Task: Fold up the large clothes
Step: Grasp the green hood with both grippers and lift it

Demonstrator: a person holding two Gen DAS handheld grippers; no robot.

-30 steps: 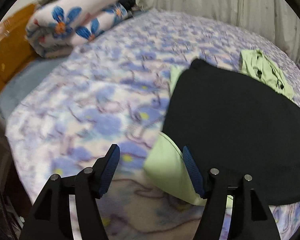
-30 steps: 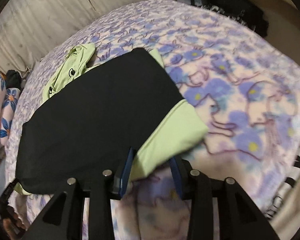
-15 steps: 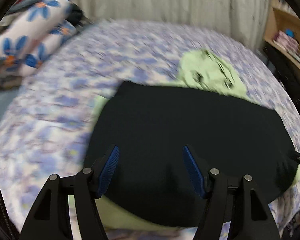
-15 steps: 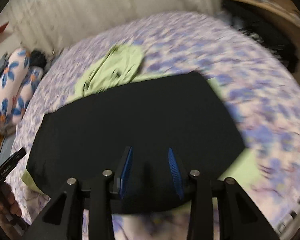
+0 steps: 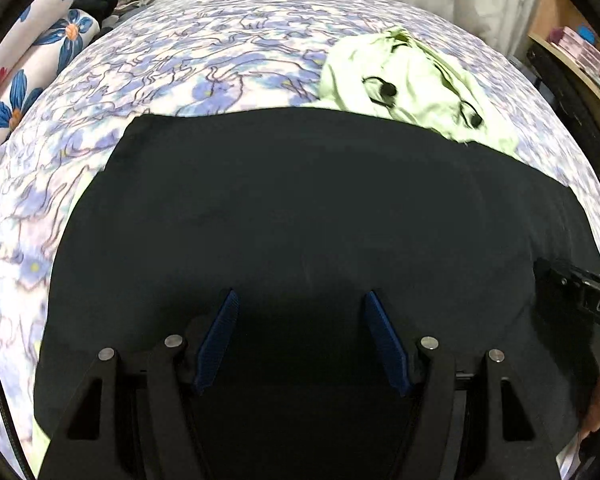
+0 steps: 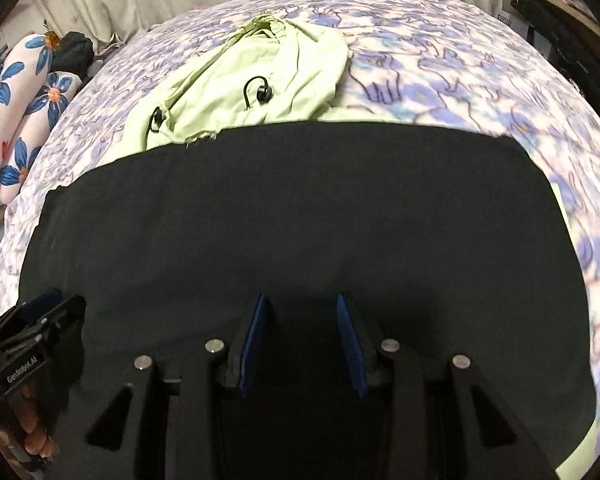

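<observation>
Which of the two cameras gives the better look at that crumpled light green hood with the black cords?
The right wrist view: the green hood lies near the middle, its opening, cords and toggles plain. In the left wrist view, it sits toward the right, more bunched, partly behind the black garment.

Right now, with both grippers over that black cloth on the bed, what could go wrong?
1. The black cloth covers most of the green garment, so the jaws might pinch only one layer, or both.
2. The hood's cords and toggles lie loose by the cloth's edge and could snag in a fold.
3. The left gripper and right gripper work close together and might bump.
</observation>
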